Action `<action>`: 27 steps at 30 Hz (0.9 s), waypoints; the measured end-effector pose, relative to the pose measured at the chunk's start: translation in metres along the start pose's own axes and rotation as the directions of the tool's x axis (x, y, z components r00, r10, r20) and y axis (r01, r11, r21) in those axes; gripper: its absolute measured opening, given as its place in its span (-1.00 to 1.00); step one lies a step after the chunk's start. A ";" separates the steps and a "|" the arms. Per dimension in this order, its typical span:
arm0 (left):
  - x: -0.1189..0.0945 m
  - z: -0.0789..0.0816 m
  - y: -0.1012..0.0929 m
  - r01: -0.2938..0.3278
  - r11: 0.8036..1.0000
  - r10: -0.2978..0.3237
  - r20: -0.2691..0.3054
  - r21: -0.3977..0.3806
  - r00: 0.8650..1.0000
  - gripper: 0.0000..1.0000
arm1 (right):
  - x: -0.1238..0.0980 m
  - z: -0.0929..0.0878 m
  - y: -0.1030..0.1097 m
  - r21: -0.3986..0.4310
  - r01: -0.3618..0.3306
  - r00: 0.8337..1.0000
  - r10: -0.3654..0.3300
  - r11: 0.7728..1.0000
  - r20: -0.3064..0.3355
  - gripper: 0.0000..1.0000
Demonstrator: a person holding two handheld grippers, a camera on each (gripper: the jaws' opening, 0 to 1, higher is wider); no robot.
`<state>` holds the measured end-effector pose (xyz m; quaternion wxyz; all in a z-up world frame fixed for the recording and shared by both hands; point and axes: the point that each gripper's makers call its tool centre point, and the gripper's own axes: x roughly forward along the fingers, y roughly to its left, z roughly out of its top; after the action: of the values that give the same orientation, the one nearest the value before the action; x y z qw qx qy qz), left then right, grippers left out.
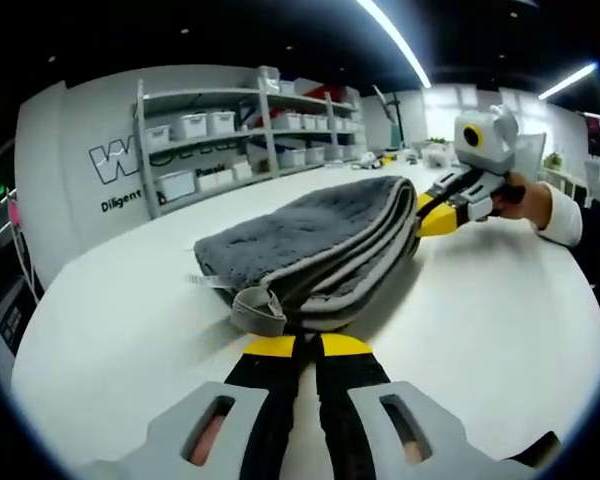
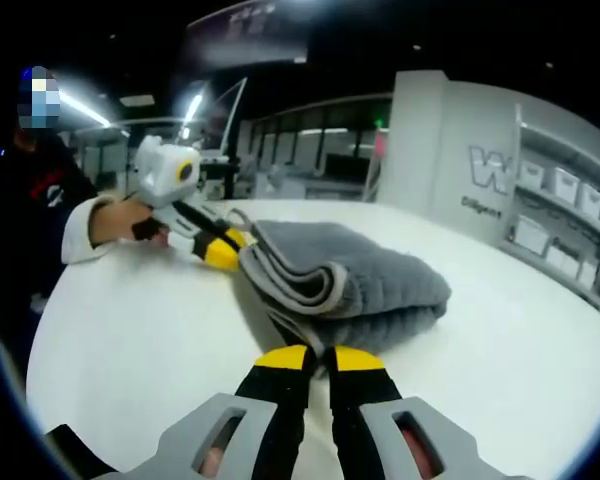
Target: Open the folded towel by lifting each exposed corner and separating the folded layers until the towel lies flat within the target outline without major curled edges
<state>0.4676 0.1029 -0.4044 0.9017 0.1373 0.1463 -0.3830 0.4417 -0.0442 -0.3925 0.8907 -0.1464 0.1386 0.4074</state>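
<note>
Both views sit low over the white table [image 1: 110, 300], close up, facing each other across the folded grey towel [image 1: 310, 250]. Left gripper view looks toward wall shelves [image 1: 250, 130]; right gripper view toward dark windows. Shared: towel, table, opposite tongs [image 1: 430, 215].

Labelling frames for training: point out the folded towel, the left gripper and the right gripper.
folded grey towel [image 1: 310, 240], left gripper view, top plush layer.
left gripper [image 1: 298, 346], left gripper view, between yellow tips.
right gripper [image 2: 320, 358], right gripper view, between yellow tips.
</note>
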 end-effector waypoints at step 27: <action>-0.019 0.001 -0.024 0.029 1.000 -0.029 -0.063 -0.010 0.998 -0.92 | -0.008 -0.008 0.005 -0.033 -0.002 0.999 0.001 0.999 -0.049 -0.99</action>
<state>0.4381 0.0991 -0.4000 0.8916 0.1429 0.1786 -0.3908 0.4316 -0.0494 -0.3976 0.8842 -0.1713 0.1538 0.4065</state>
